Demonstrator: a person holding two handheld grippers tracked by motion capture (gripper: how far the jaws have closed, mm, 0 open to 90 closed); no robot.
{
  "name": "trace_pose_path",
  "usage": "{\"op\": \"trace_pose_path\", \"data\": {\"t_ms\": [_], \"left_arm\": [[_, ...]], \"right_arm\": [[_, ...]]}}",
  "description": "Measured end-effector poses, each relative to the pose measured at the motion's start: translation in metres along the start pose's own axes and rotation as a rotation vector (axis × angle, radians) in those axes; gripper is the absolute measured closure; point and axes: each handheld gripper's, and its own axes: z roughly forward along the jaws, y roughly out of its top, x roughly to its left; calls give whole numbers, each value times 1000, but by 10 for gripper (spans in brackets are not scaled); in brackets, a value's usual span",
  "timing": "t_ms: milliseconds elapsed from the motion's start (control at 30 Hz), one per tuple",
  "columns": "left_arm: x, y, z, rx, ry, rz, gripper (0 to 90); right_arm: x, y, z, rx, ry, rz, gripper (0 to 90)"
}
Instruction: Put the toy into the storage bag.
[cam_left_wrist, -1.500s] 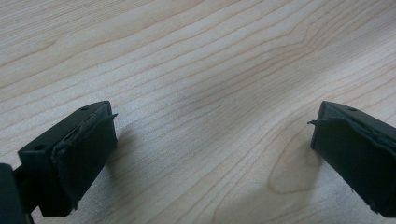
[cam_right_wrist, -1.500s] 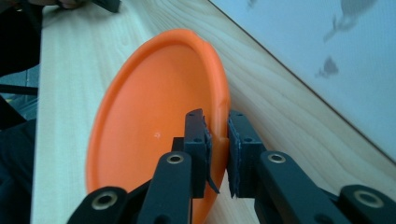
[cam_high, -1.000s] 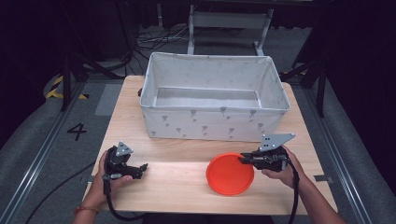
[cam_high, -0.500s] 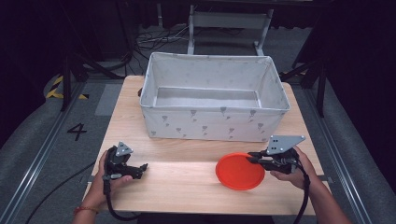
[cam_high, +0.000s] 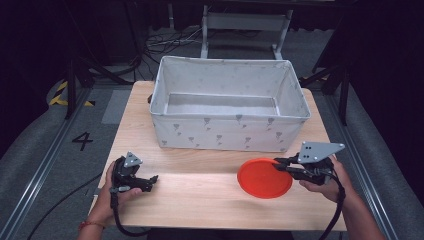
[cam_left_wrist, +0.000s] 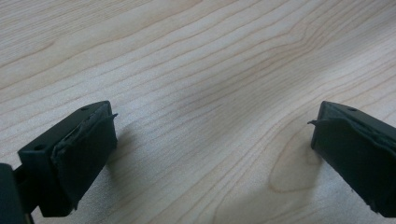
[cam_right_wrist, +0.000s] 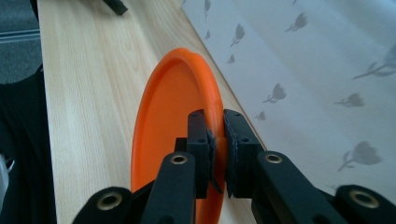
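Just in front of the fabric bin (cam_high: 227, 131), near its right corner, the orange plate (cam_high: 264, 178) is pinched at its rim by the right gripper (cam_high: 283, 164) and should be kept level while lifted over the wall.

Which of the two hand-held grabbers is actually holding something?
The right gripper: its jaws pinch the rim of the orange plate. The left gripper has its jaws wide apart over bare table.

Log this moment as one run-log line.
right tongs: shut on orange plate rim | left tongs: open | fabric bin: beyond plate
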Motion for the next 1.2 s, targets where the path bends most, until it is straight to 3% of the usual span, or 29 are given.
{"op": "trace_pose_path", "data": {"t_ms": [433, 733, 867, 1200], "left_arm": [[0, 0, 0, 2, -2, 1, 5], [0, 0, 0, 1, -1, 2, 5], [0, 0, 0, 1, -4, 3, 5], [0, 0, 0, -5, -2, 3, 4]], "right_arm": [[-9, 29, -42, 32, -68, -41, 827], [-18, 43, -63, 12, -98, -36, 827], [-25, 52, -73, -23, -121, -38, 826], [-43, 84, -89, -55, -196, -37, 826]]}}
